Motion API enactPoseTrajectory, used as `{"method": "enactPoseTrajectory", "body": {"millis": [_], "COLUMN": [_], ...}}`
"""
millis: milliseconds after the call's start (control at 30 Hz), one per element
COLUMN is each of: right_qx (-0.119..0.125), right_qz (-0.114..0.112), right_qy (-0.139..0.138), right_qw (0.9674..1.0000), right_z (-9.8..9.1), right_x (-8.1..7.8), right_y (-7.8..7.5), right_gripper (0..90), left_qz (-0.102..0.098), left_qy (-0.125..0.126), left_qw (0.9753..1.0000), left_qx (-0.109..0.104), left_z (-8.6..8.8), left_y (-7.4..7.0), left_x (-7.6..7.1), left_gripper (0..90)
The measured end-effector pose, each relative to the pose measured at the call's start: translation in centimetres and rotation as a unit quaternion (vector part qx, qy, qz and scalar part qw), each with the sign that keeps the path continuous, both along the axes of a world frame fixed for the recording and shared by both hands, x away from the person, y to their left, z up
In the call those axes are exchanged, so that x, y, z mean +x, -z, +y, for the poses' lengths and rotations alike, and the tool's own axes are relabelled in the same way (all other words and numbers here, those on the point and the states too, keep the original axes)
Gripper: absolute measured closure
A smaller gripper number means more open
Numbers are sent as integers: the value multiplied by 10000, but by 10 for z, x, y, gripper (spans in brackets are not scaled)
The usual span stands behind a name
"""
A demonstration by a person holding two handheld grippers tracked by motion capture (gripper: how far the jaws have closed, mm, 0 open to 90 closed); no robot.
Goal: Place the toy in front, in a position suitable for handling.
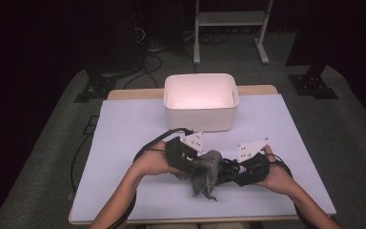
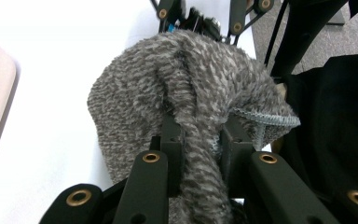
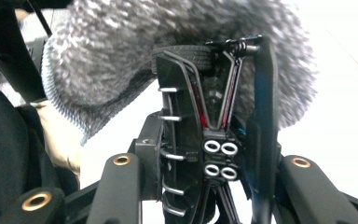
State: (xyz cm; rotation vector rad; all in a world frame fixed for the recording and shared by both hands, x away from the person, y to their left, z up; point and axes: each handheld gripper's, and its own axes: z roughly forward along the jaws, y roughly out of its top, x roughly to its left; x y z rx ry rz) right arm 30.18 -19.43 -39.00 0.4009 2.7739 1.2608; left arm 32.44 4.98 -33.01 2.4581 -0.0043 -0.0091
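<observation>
Near the counter's front edge, the left claw [image 1: 196, 164] is clenching a grey knit sock [image 1: 206, 174] while the right claw [image 1: 226, 169] is working its part-spread jaws into the cuff; next likely move: a transfer into the white bin [image 1: 201, 101] at the far edge.

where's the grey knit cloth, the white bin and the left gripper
grey knit cloth [image 2: 186, 84]: left gripper view, its bunched middle
white bin [image 1: 200, 118]: high view, its front wall
left gripper [image 2: 200, 144]: left gripper view, between its fingertips, shut on the cloth
</observation>
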Motion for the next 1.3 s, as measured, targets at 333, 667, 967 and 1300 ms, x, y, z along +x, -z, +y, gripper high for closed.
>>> {"method": "enactPoseTrajectory", "body": {"millis": [333, 667, 967, 1300], "right_qx": [60, 437, 643, 209], "right_qz": [-118, -202, 131, 407], "right_qy": [71, -149, -188, -359], "right_qw": [9999, 9987, 9977, 9983], "right_z": [8, 55, 64, 37], "right_x": [0, 12, 20, 16], "right_y": [-1, -3, 21, 43], "right_gripper": [572, 571, 568, 579], "left_qz": [5, -87, 153, 134], "left_qy": [-161, -395, -478, -430], "left_qw": [9999, 9991, 9987, 9982], "left_qx": [-54, -119, -53, 399], "left_z": [14, 41, 40, 22], "left_y": [-5, -16, 10, 28], "left_x": [1, -1, 6, 8], "left_gripper": [748, 748, 749, 745]}}
